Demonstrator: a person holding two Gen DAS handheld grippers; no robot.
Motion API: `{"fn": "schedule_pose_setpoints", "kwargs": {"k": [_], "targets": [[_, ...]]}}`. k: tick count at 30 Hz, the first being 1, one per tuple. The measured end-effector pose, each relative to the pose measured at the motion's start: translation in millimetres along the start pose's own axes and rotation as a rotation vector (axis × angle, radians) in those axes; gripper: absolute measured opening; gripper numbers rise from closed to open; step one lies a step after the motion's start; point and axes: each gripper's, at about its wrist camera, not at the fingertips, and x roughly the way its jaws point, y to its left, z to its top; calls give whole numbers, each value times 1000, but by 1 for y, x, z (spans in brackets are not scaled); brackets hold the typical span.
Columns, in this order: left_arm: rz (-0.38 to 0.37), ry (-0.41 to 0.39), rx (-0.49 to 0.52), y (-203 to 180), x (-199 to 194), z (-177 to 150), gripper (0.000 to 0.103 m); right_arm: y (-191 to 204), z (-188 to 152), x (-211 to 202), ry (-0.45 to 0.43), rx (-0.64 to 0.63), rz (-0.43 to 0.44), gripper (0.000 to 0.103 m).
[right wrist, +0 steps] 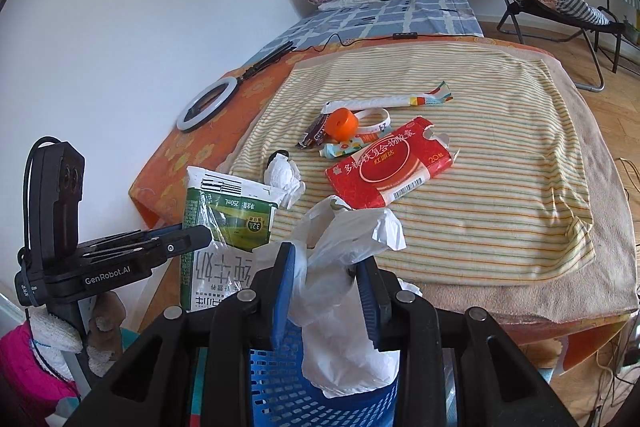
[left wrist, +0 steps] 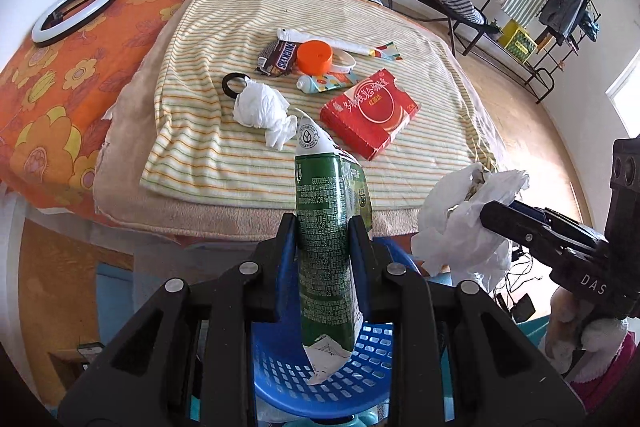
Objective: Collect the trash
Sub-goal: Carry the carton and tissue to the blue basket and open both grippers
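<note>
Both grippers hovering over blue basket [left wrist: 372,351] at 6 o'clock, left gripper [left wrist: 322,227] clenching milk carton [left wrist: 326,247], right gripper [right wrist: 326,259] clenching plastic bag [right wrist: 340,307], while red box [left wrist: 370,113], tissue wad [left wrist: 262,109], Snickers wrapper [left wrist: 278,57] are lying uncollected at 12 o'clock

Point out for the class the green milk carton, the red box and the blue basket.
green milk carton [left wrist: 326,247]: left wrist view, on its printed side between the gripper fingers.
red box [right wrist: 386,167]: right wrist view, on its top face.
blue basket [left wrist: 360,367]: left wrist view, on its perforated wall.
</note>
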Motion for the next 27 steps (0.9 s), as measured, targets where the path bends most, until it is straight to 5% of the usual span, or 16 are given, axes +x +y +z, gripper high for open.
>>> {"fn": "schedule_pose_setpoints", "kwargs": {"k": [17, 27], "targets": [[74, 112, 70, 1, 43, -57, 25, 6, -77, 45, 156, -36, -54, 31], [97, 155, 95, 0, 54, -65, 27, 3, -86, 56, 190, -27, -64, 39]]}}
